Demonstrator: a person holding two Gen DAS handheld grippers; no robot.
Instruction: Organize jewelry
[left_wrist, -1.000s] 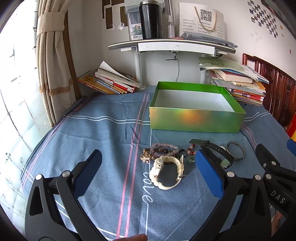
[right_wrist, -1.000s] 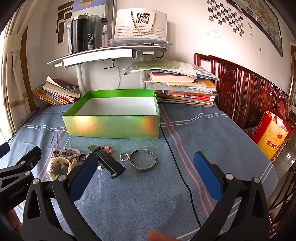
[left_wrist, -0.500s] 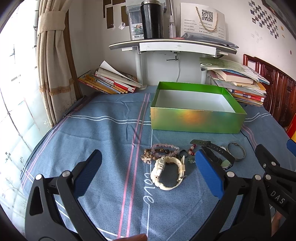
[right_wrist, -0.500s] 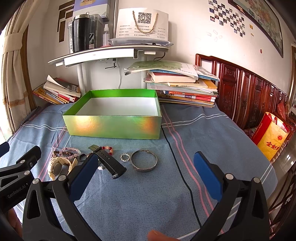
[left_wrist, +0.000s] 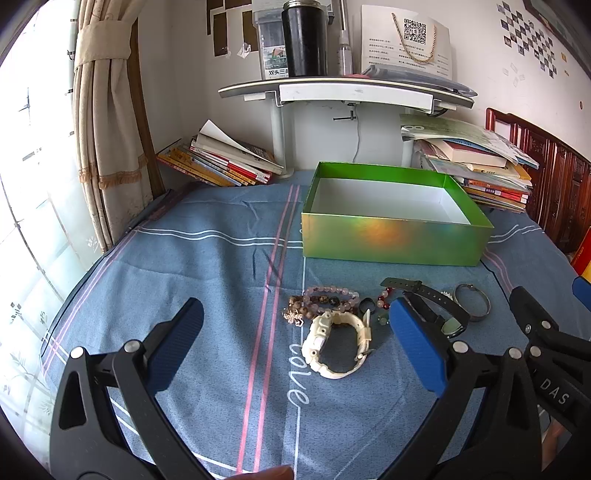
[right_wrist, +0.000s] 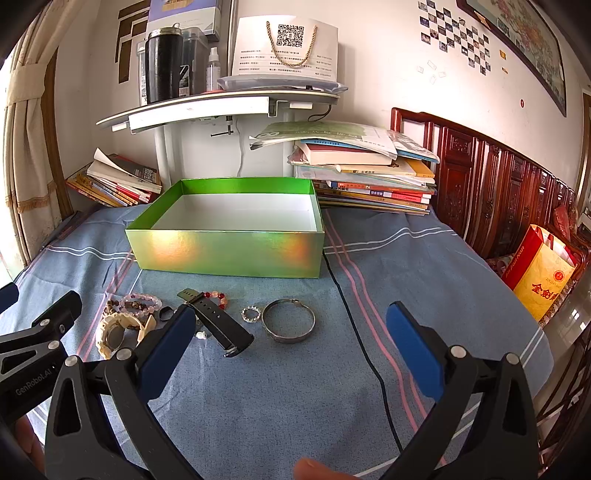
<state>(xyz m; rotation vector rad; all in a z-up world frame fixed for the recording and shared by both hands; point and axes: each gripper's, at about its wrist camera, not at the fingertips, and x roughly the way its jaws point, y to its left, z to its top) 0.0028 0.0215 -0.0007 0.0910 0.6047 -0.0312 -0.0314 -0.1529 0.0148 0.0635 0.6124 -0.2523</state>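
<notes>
Left gripper (left_wrist: 295, 345): spread wide, blue pads holding nothing, hovering over the blue cloth (left_wrist: 207, 280) near the jewelry.
Brooch (left_wrist: 294, 318): small and gold, leftmost of the cluster, on the cloth.
Bead bracelets (left_wrist: 328, 300): pink and brown strands bunched together, lying just behind the white watch.
White watch (left_wrist: 334, 345): strap looped into a ring, flat on the cloth between the left pads, untouched.
Black ring (left_wrist: 366, 305): small, just right of the beads.
Red bead bracelet (right_wrist: 216, 296): partly tucked under the black strap.
Black watch (right_wrist: 218, 325): strap stretched out diagonally, right of the white watch.
Small silver ring (right_wrist: 250, 315): between black watch and bangle.
Silver bangle (right_wrist: 288, 325): rightmost piece, flat on the cloth.
Green box (right_wrist: 225, 251): open, white inside, nothing in it, behind the whole row.
Black cable (right_wrist: 364, 343): running across the cloth right of the bangle.
Right gripper (right_wrist: 290, 350): wide apart too, gripping nothing, left pad over the black watch strap.
</notes>
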